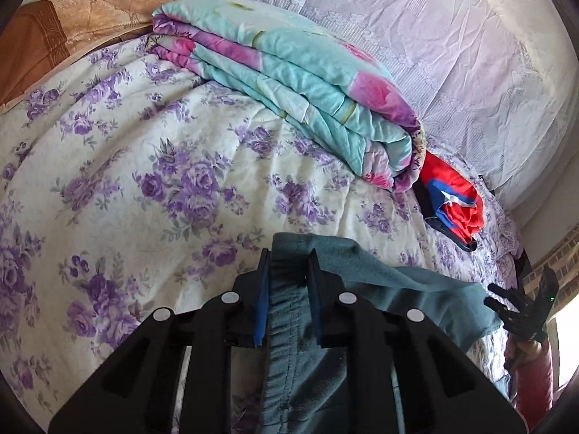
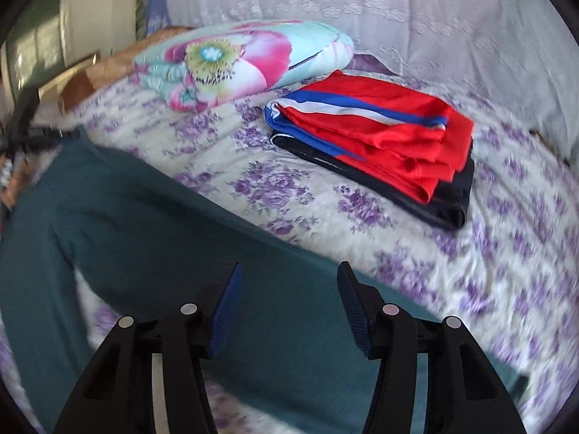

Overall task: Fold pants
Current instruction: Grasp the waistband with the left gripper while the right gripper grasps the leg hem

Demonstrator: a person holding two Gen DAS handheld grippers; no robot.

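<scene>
Teal fleece pants (image 1: 362, 282) lie on a bed with a purple-flowered sheet (image 1: 144, 166). My left gripper (image 1: 289, 256) is shut on the elastic waistband of the pants, which bunches between its blue pads and hangs down under it. In the right wrist view the pants (image 2: 152, 238) stretch across the sheet from upper left to lower right. My right gripper (image 2: 289, 271) is open and empty just above the pants cloth. The right gripper also shows at the far right edge of the left wrist view (image 1: 521, 300).
A folded turquoise and pink quilt (image 1: 289, 83) lies at the back of the bed. A stack of folded red, blue and dark clothes (image 2: 380, 144) lies to the right of it. A brown pillow (image 1: 72, 21) is at the far left. A white lace curtain (image 1: 452, 54) hangs behind.
</scene>
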